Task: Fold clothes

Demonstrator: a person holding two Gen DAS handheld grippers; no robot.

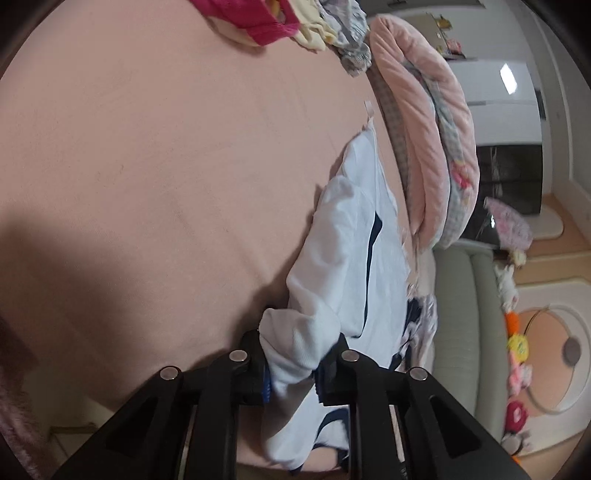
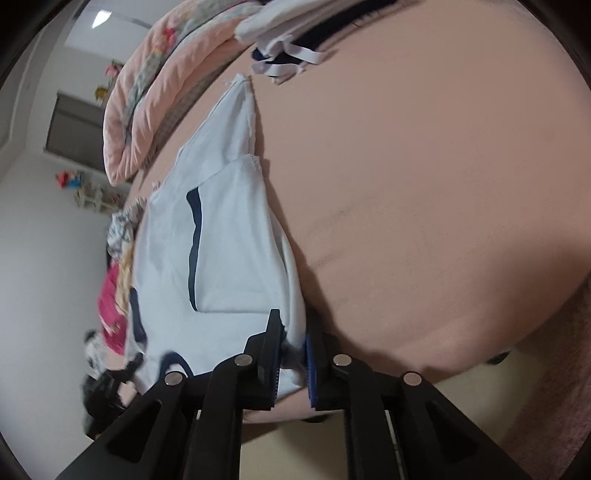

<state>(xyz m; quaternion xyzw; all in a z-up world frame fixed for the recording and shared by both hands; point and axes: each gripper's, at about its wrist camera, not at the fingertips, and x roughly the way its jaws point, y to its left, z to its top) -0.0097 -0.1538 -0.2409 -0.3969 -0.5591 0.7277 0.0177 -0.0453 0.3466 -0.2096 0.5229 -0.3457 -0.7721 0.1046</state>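
Note:
A pale blue garment with dark navy trim (image 1: 347, 240) lies stretched along the pink bed sheet (image 1: 166, 177). My left gripper (image 1: 293, 363) is shut on a bunched edge of it at the near end. In the right wrist view the same garment (image 2: 221, 236) runs from my right gripper (image 2: 291, 354) toward the far end of the bed. The right gripper is shut on a fold of the garment's edge. The cloth hangs slack between the jaws and the bed (image 2: 424, 184).
A heap of unfolded clothes, pink, yellow and grey (image 1: 288, 26), lies at the far end of the bed. A rolled pink quilt (image 1: 436, 147) lies along the bed's edge. White and navy clothes (image 2: 295, 44) lie beyond the garment. Toys and a green sofa (image 1: 469, 317) stand beside the bed.

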